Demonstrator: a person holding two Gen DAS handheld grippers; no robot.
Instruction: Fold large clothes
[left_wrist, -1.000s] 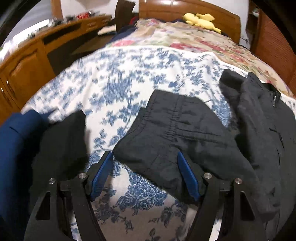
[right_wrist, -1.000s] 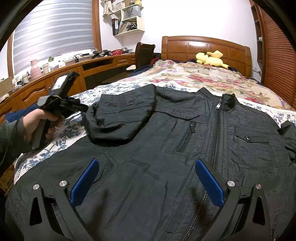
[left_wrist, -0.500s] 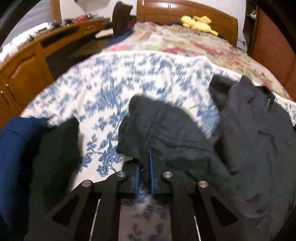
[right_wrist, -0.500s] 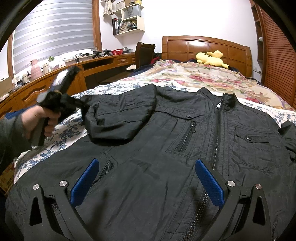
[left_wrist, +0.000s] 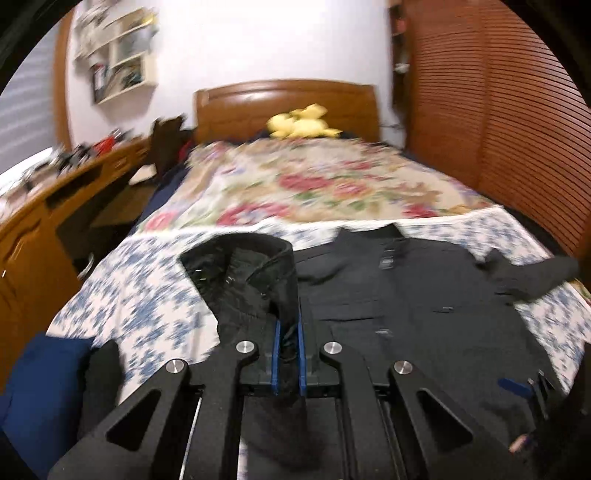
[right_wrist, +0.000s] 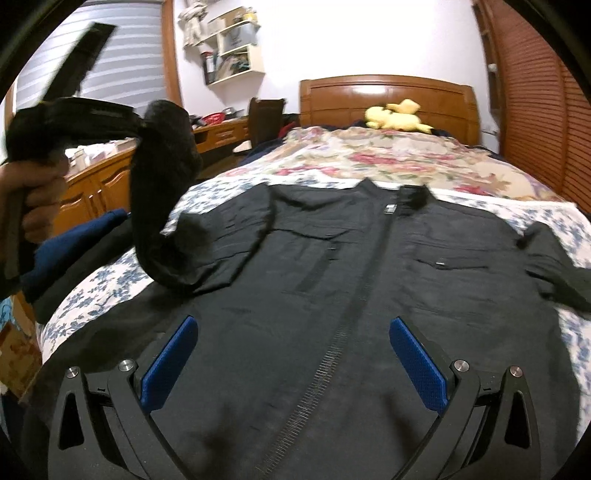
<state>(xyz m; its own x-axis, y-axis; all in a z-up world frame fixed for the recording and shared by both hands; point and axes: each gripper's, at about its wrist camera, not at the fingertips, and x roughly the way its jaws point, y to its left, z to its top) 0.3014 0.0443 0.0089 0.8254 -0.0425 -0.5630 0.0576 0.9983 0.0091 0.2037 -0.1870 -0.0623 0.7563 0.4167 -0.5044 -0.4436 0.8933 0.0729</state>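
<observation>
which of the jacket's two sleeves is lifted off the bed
The sleeve pinched in the left gripper hangs in the air; the other sleeve lies flat on the bed.

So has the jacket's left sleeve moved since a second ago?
Yes. The sleeve, clamped in the left gripper, has lifted off the bedspread, now hanging up against the desk.

Dim warm indoor light, motion blur smearing the floral bedspread (left_wrist: 314, 184) beyond the fingers, black jacket (right_wrist: 332, 295) underexposed — detail lost, fisheye bending and dark vignette at corners.
</observation>
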